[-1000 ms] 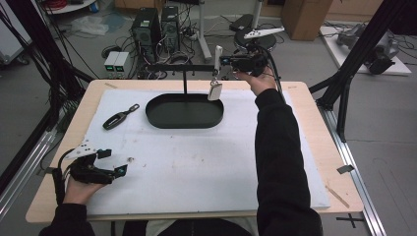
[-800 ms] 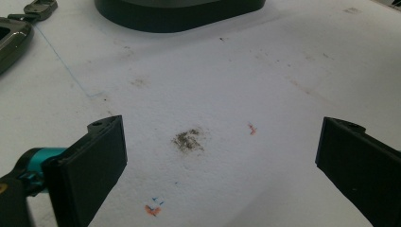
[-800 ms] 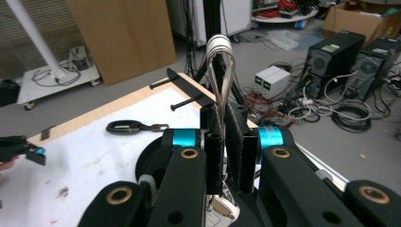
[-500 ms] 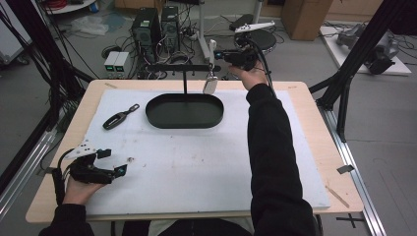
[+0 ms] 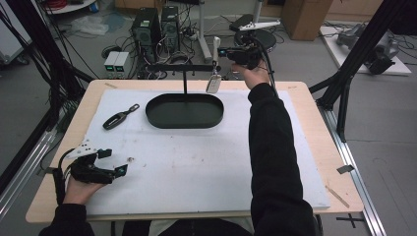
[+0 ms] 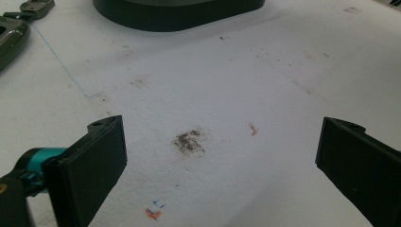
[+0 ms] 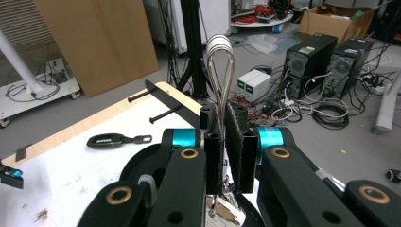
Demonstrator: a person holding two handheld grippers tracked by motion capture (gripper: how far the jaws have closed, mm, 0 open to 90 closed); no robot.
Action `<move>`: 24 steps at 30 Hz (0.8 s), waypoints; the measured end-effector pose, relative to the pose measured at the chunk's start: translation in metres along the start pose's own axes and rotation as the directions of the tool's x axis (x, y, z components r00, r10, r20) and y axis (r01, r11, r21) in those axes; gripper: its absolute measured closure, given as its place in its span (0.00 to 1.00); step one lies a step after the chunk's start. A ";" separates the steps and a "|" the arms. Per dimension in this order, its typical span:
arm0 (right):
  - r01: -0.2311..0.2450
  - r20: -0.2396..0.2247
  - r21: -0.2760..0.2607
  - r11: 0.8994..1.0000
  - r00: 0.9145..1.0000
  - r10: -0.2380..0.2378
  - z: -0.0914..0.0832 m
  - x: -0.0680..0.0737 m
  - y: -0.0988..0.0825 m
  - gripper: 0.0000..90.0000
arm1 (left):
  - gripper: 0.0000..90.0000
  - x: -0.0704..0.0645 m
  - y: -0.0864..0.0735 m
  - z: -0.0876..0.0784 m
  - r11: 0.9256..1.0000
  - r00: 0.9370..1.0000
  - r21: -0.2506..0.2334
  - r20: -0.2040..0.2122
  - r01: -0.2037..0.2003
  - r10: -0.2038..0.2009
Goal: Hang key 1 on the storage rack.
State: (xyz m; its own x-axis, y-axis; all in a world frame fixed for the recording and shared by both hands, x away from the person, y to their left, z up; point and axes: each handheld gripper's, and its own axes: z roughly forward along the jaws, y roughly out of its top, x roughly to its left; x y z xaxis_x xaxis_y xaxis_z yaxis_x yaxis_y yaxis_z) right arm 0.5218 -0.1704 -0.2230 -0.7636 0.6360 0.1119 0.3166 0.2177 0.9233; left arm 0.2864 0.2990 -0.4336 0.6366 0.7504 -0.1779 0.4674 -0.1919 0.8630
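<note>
My right gripper (image 5: 219,52) is raised beyond the table's far edge, shut on the silver wire loop (image 7: 220,52) of a pale key fob (image 5: 213,82) that hangs below it. The fob dangles by the right end of a black stand's crossbar (image 5: 182,67), which rises from an oval black tray (image 5: 184,125). A second, dark key fob (image 5: 118,118) lies on the white mat left of the tray. At the front left my left gripper (image 5: 114,161) rests low over the mat, open, with only stained mat between its jaws (image 6: 220,161).
The stand's bar with its pegs (image 7: 163,112) is close to the right gripper. Computer towers (image 5: 155,29), cables and boxes crowd the floor behind the table. Black frame posts (image 5: 344,93) stand at both sides. The white mat (image 5: 196,167) covers most of the tabletop.
The right hand has drifted slightly away from the table and upward with the pale fob still hanging from it. The left gripper has stayed in place.
</note>
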 end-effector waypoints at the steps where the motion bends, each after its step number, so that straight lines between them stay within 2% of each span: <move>1: -0.003 0.004 -0.001 1.000 1.000 0.003 0.001 -0.001 0.000 0.96 | 0.04 0.000 0.000 0.000 1.000 1.000 0.000 0.000 0.001 -0.001; 9: -0.029 0.033 -0.024 0.999 0.999 0.029 0.001 -0.009 -0.003 0.96 | 0.04 0.000 0.000 0.000 1.000 1.000 0.003 0.000 -0.001 0.001; 11: -0.035 0.024 -0.032 0.999 0.999 0.036 0.001 -0.012 -0.003 0.96 | 0.04 0.000 0.000 0.000 1.000 1.000 0.003 -0.001 -0.001 0.001; 18: -0.057 0.047 -0.042 0.997 0.997 0.059 0.006 -0.023 -0.007 0.96 | 0.04 0.000 0.000 0.001 1.000 1.000 0.009 0.000 -0.003 0.003; 24: -0.062 0.046 -0.048 0.997 0.997 0.064 0.011 -0.028 -0.007 0.96 | 0.04 0.001 0.000 0.002 1.000 1.000 0.008 0.000 0.000 0.000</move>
State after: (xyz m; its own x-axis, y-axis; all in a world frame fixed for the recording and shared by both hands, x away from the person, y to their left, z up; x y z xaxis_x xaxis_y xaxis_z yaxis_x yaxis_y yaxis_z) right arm 0.5469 -0.1815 -0.2371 -0.7147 0.6823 0.1540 0.3361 0.1419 0.9311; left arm 0.2884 0.2987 -0.4348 0.6370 0.7500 -0.1779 0.4720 -0.1971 0.8593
